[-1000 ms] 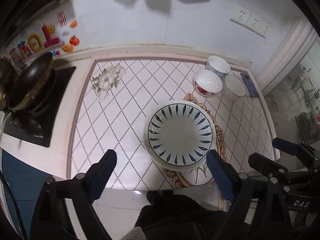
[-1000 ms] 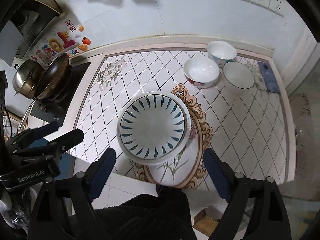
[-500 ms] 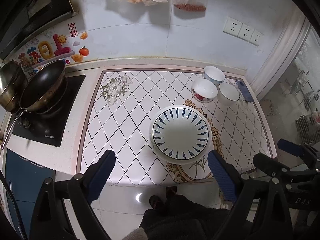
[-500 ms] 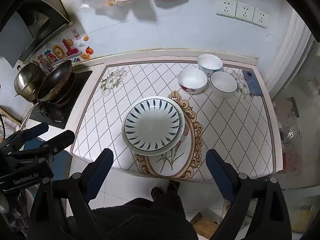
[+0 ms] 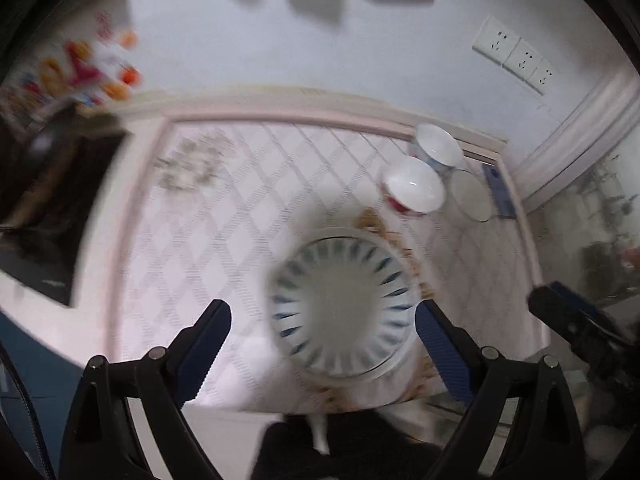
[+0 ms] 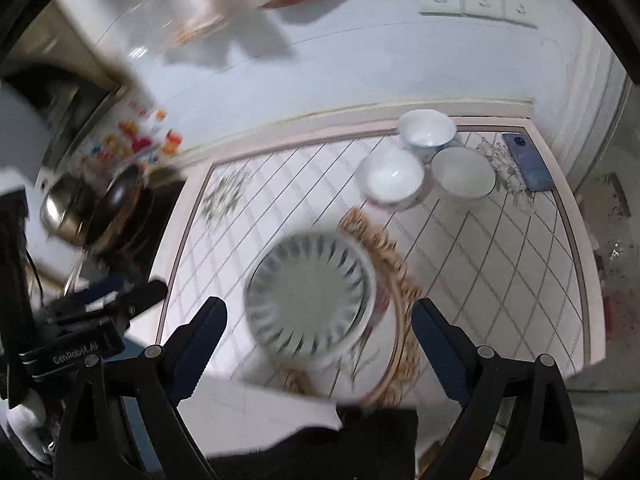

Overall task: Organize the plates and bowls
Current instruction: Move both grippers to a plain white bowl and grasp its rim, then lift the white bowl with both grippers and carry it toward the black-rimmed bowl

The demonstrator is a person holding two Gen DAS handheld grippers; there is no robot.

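Your left gripper (image 5: 322, 334) is spread wide, its two blue-padded fingers (image 5: 204, 344) well apart and clasping nothing; it hangs above the near edge of the counter (image 5: 224, 208) with the blue-leaf plate (image 5: 340, 308) showing between the fingers below. Your right gripper (image 6: 318, 332) is just as wide apart and empty, also above the near edge, and the same plate (image 6: 308, 296) sits between its fingers in that view. Neither gripper touches any dish.

The plate is round, so it has no long axis to speak of; it lies flat, face up, on the patterned counter near the front, over the left side of the gold-framed oval motif (image 6: 390, 264). Both views are smeared by motion, so finer detail of its rim cannot be read.

At the far right of the counter three bowls stand upright, mouths up, in a tight cluster: a white bowl (image 6: 390, 178) nearest you, a blue-patterned bowl (image 6: 426, 128) behind it by the wall, and a thin-rimmed bowl (image 6: 462, 172) to the right. A phone (image 6: 528, 162) lies flat just right of them. To the far left, pans (image 6: 92, 204) sit on the stove.
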